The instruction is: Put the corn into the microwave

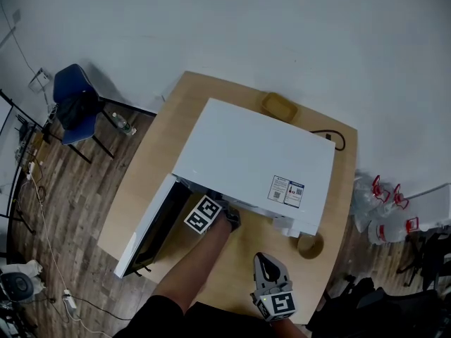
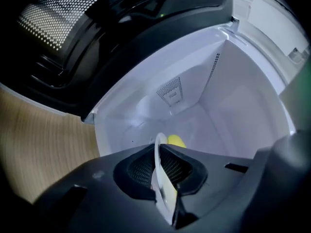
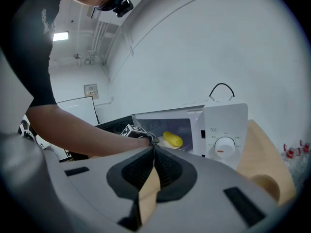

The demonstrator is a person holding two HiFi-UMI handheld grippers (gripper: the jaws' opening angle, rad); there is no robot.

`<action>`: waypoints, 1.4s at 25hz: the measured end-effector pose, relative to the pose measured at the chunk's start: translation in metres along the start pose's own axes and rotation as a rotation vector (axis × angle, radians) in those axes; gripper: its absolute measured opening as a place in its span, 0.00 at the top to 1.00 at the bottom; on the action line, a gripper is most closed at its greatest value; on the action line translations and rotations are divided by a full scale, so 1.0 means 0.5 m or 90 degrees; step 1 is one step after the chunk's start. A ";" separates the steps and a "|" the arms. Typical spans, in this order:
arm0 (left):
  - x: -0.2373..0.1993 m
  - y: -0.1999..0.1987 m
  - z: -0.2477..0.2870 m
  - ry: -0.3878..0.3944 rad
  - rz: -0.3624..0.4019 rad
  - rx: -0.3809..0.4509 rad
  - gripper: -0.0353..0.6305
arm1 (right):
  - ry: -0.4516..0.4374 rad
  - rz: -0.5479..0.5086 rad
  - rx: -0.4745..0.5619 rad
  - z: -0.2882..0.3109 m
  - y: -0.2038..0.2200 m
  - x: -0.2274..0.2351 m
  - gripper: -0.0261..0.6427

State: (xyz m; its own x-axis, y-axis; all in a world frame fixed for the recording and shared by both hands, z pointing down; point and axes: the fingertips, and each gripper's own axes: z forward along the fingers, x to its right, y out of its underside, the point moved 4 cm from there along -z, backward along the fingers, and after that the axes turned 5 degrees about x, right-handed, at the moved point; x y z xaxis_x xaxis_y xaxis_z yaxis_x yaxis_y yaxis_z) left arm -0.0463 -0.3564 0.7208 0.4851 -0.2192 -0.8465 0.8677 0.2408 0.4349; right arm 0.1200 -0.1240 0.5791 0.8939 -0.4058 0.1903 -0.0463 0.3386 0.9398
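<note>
L gripper [image 1: 231,220] pinches plate [image 2: 158,155] rim w/ corn [image 2: 176,141]; we level it, lower gently inside microwave [image 1: 254,153]. R gripper [image 1: 263,259] closed, empty.

Left gripper [image 1: 230,219] reaches forward, right gripper [image 1: 262,258] hangs back, both jaws together

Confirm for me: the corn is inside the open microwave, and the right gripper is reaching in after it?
Wrong gripper. The corn lies inside the open microwave, but the left gripper reaches in, shut on the rim of a white plate. The right gripper waits outside, as the head view shows.
</note>
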 end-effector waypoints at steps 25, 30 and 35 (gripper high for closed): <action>0.001 -0.012 -0.011 -0.014 0.174 0.015 0.54 | -0.010 0.024 0.009 -0.012 0.013 0.000 0.87; -0.008 -0.016 -0.024 -0.015 0.182 0.017 0.53 | -0.006 0.028 0.005 -0.013 0.019 0.001 0.87; -0.028 -0.022 -0.056 -0.017 0.181 0.004 0.53 | -0.003 0.018 0.007 -0.010 0.009 0.002 0.87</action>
State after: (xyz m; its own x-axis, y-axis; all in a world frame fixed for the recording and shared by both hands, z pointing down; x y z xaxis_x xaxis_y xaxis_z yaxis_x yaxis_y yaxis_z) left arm -0.0653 -0.3297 0.7193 0.7115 -0.1680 -0.6823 0.6971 0.2909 0.6553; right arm 0.1229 -0.1187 0.5818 0.8902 -0.3999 0.2183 -0.0765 0.3412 0.9369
